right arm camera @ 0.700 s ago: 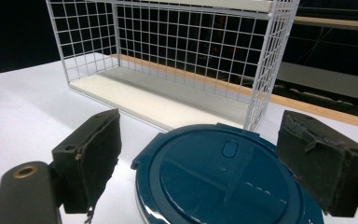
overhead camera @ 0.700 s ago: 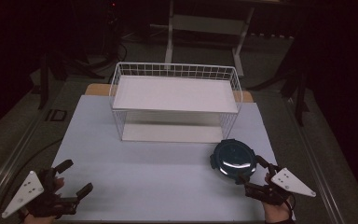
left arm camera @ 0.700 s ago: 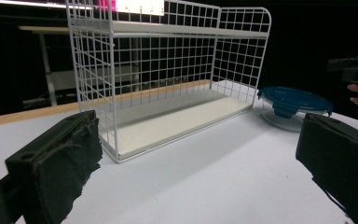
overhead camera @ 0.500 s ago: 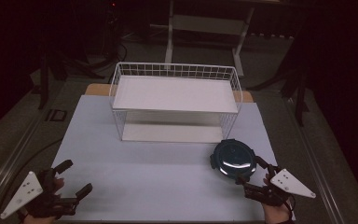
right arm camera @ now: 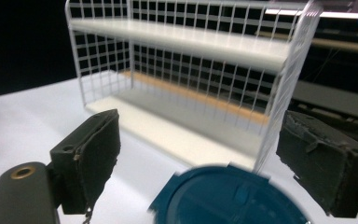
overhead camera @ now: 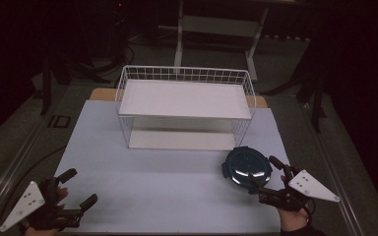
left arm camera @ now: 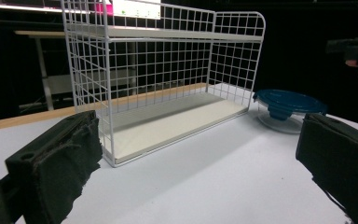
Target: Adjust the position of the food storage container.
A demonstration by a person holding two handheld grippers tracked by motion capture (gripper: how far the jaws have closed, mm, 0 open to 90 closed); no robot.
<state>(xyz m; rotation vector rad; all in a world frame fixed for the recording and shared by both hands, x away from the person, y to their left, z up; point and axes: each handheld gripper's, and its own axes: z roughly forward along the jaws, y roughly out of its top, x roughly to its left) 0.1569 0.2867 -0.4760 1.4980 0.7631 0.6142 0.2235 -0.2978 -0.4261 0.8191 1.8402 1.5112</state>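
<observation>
Hovering w/ jaws spread wide, right gripper holds nothing; round blue-lidded container sits on table just ahead of its fingertips, partly btwn them. Left gripper, also wide open & empty, is well apart, wire rack beyond.

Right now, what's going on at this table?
A person holds a gripper in each hand. The right gripper is open, its jaws on either side of the near edge of a blue-lidded round container that sits on the table by the right front corner of a white wire shelf rack; nothing is gripped. The left gripper, also open, is at the near left, holding nothing.
</observation>
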